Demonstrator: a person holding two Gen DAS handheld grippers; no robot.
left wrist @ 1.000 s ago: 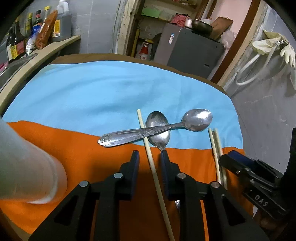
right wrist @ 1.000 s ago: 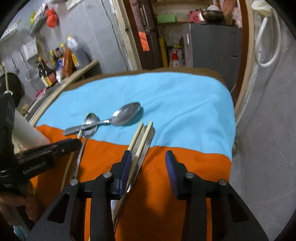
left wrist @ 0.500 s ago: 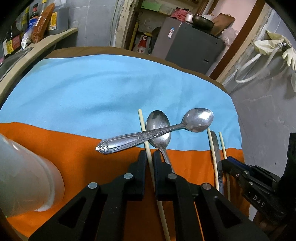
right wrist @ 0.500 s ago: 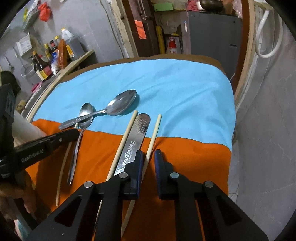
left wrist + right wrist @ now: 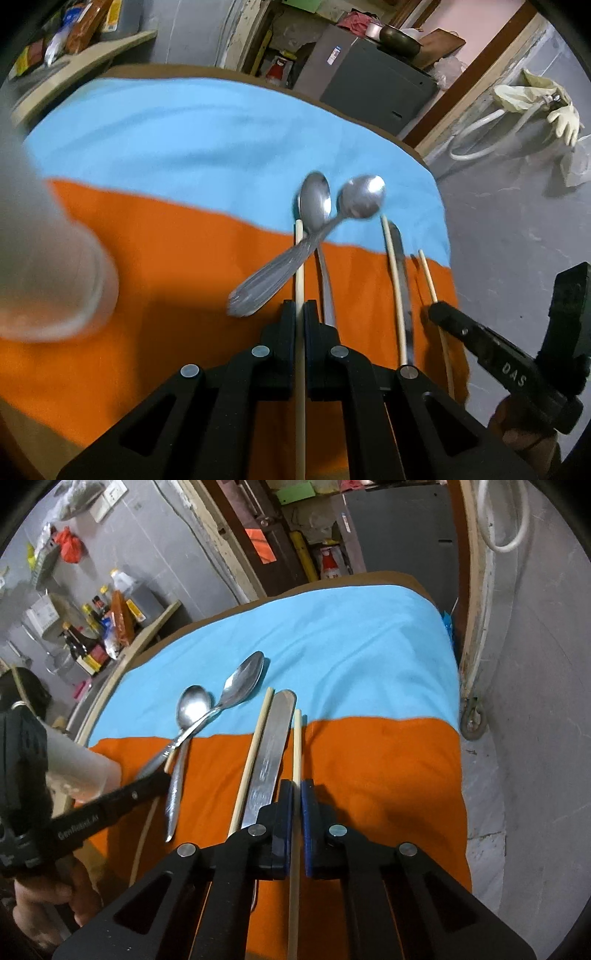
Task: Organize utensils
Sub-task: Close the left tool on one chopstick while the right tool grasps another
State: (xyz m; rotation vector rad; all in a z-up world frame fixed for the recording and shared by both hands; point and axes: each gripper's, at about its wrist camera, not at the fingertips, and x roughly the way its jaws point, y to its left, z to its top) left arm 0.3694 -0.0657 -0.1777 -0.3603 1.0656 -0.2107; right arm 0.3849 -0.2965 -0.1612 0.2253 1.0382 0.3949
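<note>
- The left tongs have just closed and pinch a pale chopstick between the pads; its long axis runs away from the camera, under the ornate spoon.
- The right tongs have just closed on another chopstick, just right of the knife, pointing toward the blue cloth.
- Only the right view shows a third chopstick's full length on the counter.
</note>
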